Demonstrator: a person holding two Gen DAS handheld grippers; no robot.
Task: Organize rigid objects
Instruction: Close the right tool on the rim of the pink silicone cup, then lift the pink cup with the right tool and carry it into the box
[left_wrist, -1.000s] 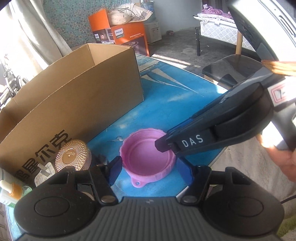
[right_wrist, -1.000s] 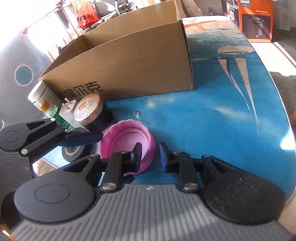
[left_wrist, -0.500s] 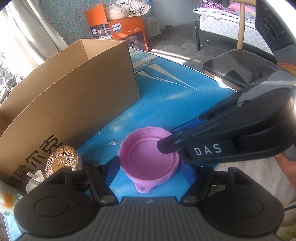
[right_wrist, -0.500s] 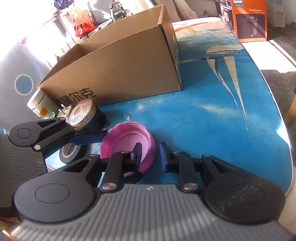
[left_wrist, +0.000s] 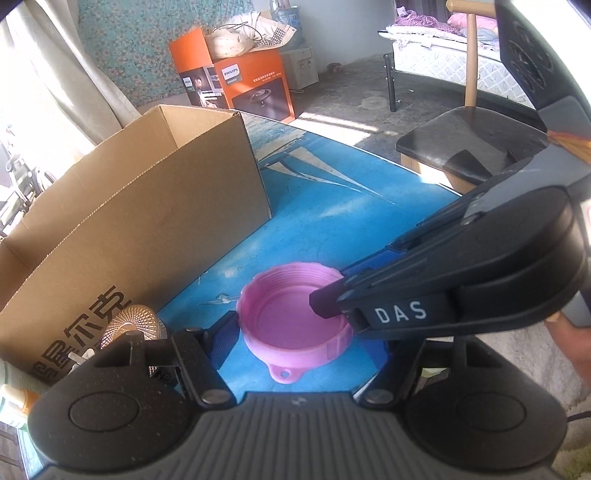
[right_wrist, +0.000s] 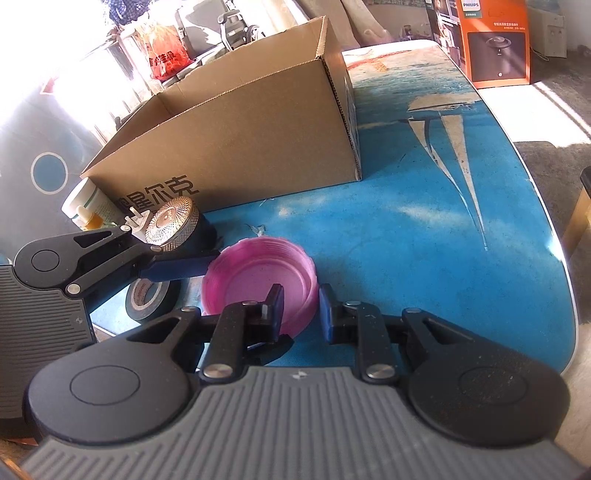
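Sunlit concrete floor (left_wrist: 343, 99), curtain (left_wrist: 85, 77), bed (left_wrist: 461, 62)

The blue table top with a pale sailboat print (right_wrist: 424, 206) carries an open brown cardboard box (right_wrist: 236, 147). Beside the box stand a pink plastic lid (right_wrist: 255, 277), a roll of black tape (right_wrist: 147, 299), a jar with a ribbed golden cap (right_wrist: 171, 223) and a white-green bottle (right_wrist: 88, 199).

Setting: a lived-in home room, doubling as storage. Ahead of the left gripper (left_wrist: 303, 339), a bed (left_wrist: 443, 62) with a patterned mattress and heaped bedding is standing against the far wall. A dark-seated wooden chair (left_wrist: 469, 136) is sitting to the gripper's right, beside the blue table (left_wrist: 332, 206). Curtains (left_wrist: 55, 74) are hanging to its left, with floral wallpaper (left_wrist: 140, 44) behind. An orange Philips appliance box (left_wrist: 255, 88), with bags piled on top, is resting on the bare concrete floor (left_wrist: 343, 107) beyond the table. Sunlight is falling across the floor.
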